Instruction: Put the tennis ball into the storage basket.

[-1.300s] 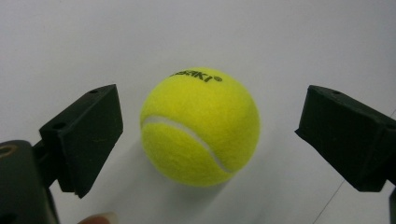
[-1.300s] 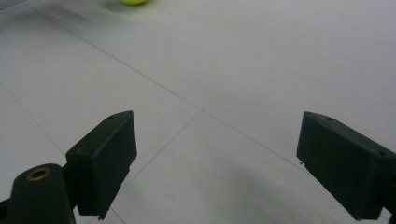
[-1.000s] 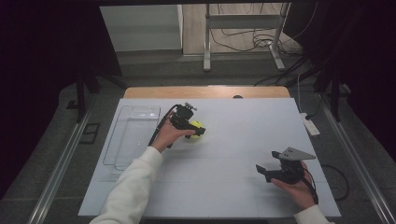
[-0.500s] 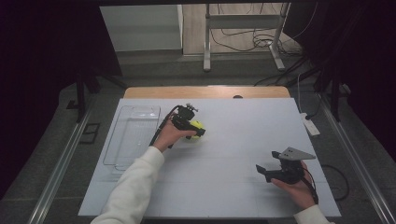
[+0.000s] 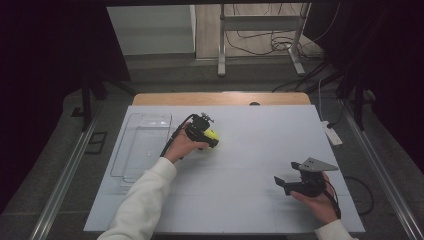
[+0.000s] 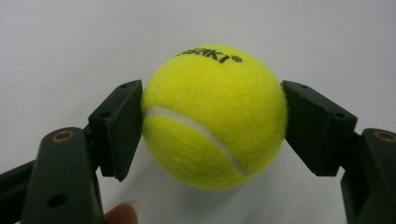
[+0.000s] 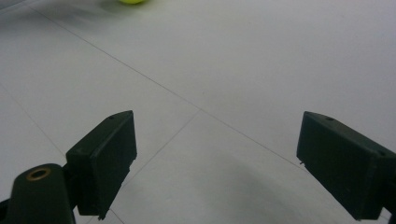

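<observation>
High view has the left gripper out near the middle of the white table, parked right on a yellow tennis ball, with the clear plastic tray sitting just to its left, near the table's left edge. Left gripper view is where it gets clear: both black jaws are pressed against the ball's sides, one on each flank, so it's clamped on the ball and not just hovering around it. There's a soft shadow under the ball, and honestly I can't tell if it's resting on the table or a hair off it. So my read is the grab part is basically done, and the carry is what's left. If the tray is where it's headed (my guess, since it's the one container around and looks to have nothing in it), then the lift, the short move over and the drop are all still to do. Right gripper is hanging out well apart at the near right of the table, jaws spread wide with nothing between them, just bare table in front of it in the right gripper view, with a sliver of ball at the top edge.
</observation>
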Tool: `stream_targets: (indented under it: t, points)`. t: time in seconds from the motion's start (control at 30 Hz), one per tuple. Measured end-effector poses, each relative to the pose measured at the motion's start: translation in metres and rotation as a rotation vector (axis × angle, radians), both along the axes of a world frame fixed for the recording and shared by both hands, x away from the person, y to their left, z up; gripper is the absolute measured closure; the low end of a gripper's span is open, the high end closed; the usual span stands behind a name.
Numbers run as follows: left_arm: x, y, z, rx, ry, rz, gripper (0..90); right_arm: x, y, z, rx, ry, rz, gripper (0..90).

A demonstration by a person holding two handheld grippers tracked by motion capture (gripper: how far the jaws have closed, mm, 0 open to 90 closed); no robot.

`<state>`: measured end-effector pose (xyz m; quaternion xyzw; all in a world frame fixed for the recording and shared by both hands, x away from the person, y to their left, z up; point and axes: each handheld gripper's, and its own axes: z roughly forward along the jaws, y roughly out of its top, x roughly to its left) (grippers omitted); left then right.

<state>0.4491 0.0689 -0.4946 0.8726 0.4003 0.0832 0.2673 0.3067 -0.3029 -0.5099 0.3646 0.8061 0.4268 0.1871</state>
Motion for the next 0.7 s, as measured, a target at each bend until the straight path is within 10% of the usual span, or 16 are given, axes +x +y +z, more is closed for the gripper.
stream_targets:
  t: [0.7]
  points:
    - [-0.011, 0.007, 0.022, -0.078, -0.059, -0.018, 26.5, 0.0, 0.0, 0.0, 0.0, -0.004, -0.006, 12.8]
